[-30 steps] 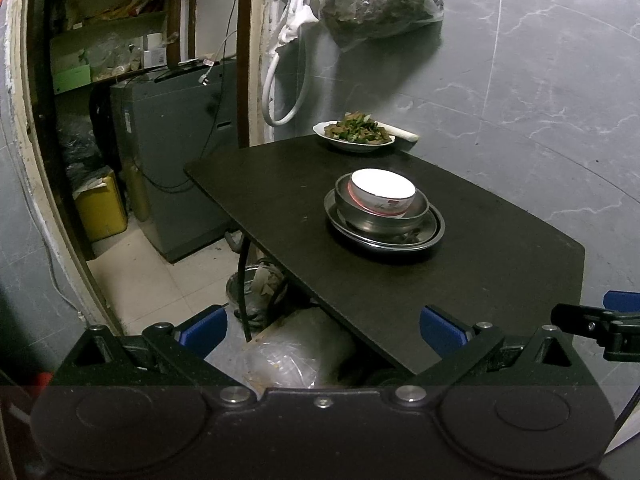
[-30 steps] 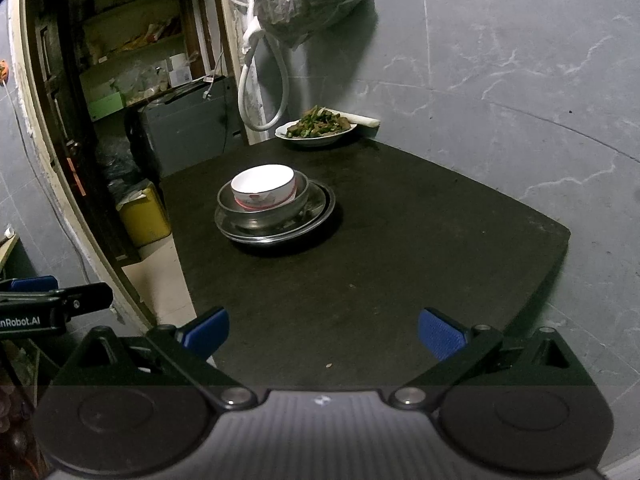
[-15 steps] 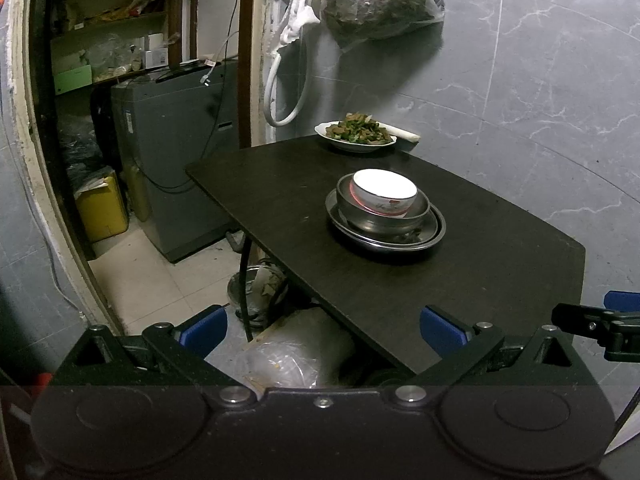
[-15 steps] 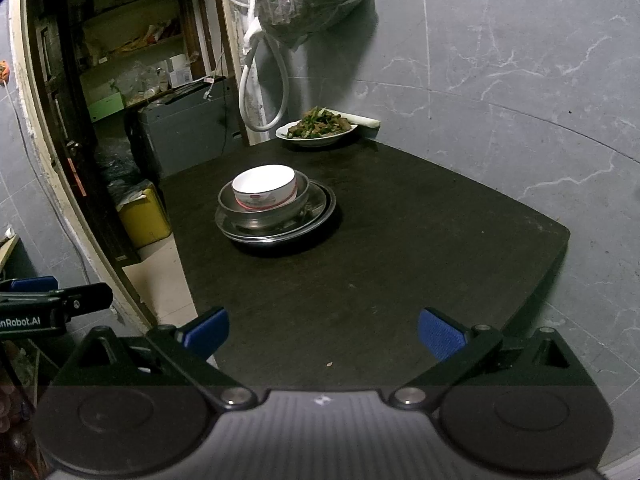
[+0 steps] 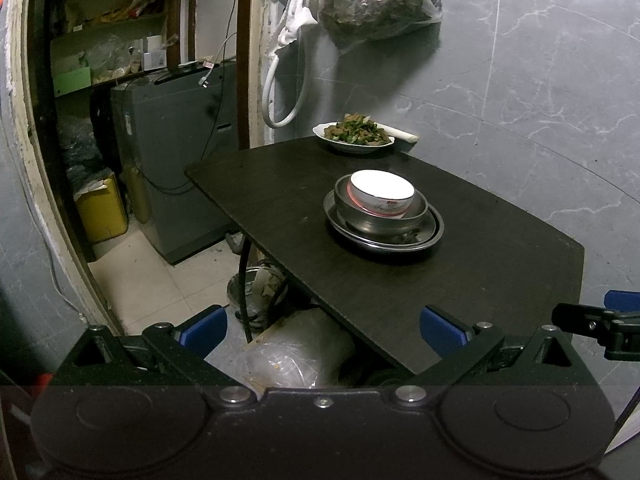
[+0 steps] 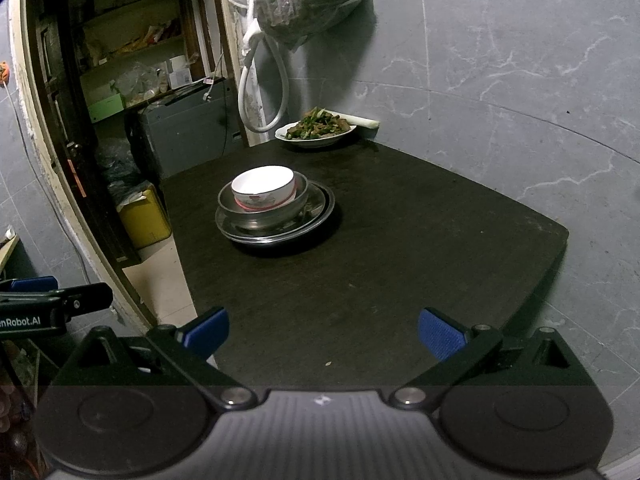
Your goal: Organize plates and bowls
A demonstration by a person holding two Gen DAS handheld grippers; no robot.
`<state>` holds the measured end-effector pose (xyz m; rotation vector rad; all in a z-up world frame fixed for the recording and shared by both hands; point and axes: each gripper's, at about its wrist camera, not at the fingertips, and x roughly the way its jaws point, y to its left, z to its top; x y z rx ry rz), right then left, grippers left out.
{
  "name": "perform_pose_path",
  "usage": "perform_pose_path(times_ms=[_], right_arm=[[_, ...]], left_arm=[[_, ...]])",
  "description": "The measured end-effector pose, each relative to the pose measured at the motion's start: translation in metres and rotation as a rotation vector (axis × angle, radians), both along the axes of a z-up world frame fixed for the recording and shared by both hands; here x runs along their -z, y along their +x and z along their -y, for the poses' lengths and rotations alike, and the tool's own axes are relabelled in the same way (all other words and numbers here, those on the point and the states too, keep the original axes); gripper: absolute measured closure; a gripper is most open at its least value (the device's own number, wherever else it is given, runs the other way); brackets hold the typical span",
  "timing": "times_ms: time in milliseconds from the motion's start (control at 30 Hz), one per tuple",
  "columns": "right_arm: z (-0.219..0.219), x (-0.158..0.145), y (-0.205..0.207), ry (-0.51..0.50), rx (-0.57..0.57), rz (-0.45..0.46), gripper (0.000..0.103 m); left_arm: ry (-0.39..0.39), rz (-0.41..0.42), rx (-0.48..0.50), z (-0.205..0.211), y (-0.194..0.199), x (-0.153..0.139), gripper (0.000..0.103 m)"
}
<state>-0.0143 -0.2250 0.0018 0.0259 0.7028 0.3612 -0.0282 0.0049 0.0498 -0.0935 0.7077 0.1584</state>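
Well, the dark rectangular tabletop (image 6: 400, 248) carries one nested stack near its middle: a wide, shallow stainless-steel plate (image 6: 320, 216) at the bottom, a round steel bowl (image 6: 264, 216) seated in it, and a white ceramic bowl with a red band (image 6: 264, 190) inside that. I judge the stacking done. What may be left is the white plate of green stir-fried vegetables (image 6: 316, 134) at the far edge by the grey wall, well apart from the stack; it is full, so I doubt it belongs on the pile. My left claw (image 5: 322, 330) hangs off the table's near corner, spread wide, gripping nothing. My right claw (image 6: 323, 334) hovers over the near edge, equally wide and empty.
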Motion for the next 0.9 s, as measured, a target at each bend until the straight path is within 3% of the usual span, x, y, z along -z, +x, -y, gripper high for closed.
perform_pose_path(times_ms=[900], right_arm=[[-0.0001, 0.0000, 0.0000, 0.000, 0.003, 0.001, 0.000]], left_arm=[[0.001, -0.002, 0.002, -0.0005, 0.0008, -0.0016, 0.001]])
